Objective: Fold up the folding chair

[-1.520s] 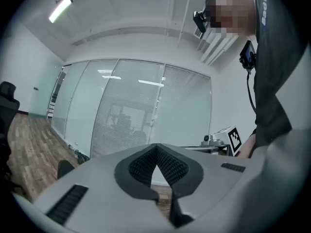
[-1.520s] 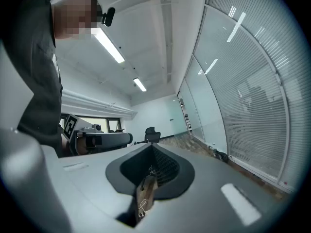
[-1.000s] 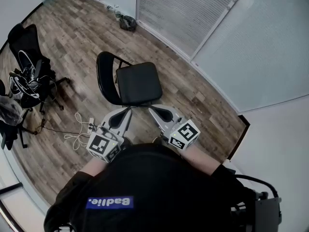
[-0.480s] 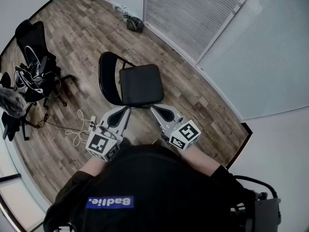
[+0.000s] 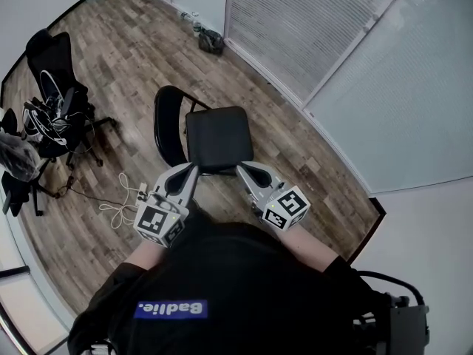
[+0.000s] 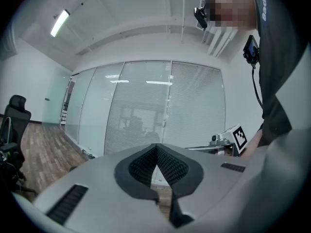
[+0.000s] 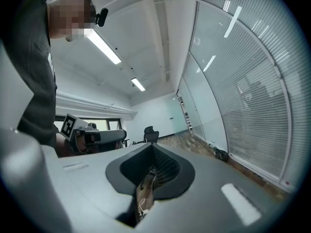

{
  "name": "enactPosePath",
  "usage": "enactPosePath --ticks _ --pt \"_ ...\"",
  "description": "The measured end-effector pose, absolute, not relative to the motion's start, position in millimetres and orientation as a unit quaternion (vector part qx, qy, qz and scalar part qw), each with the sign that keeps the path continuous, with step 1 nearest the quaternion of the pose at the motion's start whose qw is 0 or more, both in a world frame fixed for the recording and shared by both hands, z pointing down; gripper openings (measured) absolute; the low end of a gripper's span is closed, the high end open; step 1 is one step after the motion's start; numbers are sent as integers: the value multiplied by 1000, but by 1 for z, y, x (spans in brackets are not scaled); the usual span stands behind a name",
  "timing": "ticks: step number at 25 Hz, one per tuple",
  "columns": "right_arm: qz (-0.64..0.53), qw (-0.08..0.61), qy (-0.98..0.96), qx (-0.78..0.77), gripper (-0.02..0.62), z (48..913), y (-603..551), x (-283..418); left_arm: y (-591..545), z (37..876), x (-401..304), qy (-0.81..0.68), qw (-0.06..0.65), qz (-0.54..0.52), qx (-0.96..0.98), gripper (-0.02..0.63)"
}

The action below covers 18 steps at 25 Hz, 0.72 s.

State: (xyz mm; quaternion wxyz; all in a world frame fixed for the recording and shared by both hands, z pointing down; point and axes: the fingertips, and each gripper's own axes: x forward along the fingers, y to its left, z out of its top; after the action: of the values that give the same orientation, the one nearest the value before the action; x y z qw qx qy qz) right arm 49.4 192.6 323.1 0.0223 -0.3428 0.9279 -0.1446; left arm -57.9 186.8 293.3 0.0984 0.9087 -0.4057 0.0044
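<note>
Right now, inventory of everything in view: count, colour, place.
folding chair: 1, black, mid floor, unfolded, just ahead of both grippers
office chair: 1, black, left edge, cables draped over it
cable: 1 tangle, white, on the floor left of the left gripper
dark bundle: 1, on the floor by the blinds, too small to identify
blinds: white, on the glass wall, top right
floor: brown wood planks
left gripper: 1, grey, jaws shut, empty
right gripper: 1, grey, jaws shut, empty
person's torso: black top, bottom of the head view
</note>
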Motion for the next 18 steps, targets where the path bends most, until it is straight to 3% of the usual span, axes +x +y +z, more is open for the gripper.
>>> enactPosePath --ticks 12,18 --pt "-128 17 917 -378 2 318 90 -22 87 297 -128 -373 102 -4 922 5" --pt "-133 17 916 -377 2 319 61 -23 60 299 -136 -383 105 3 918 5"
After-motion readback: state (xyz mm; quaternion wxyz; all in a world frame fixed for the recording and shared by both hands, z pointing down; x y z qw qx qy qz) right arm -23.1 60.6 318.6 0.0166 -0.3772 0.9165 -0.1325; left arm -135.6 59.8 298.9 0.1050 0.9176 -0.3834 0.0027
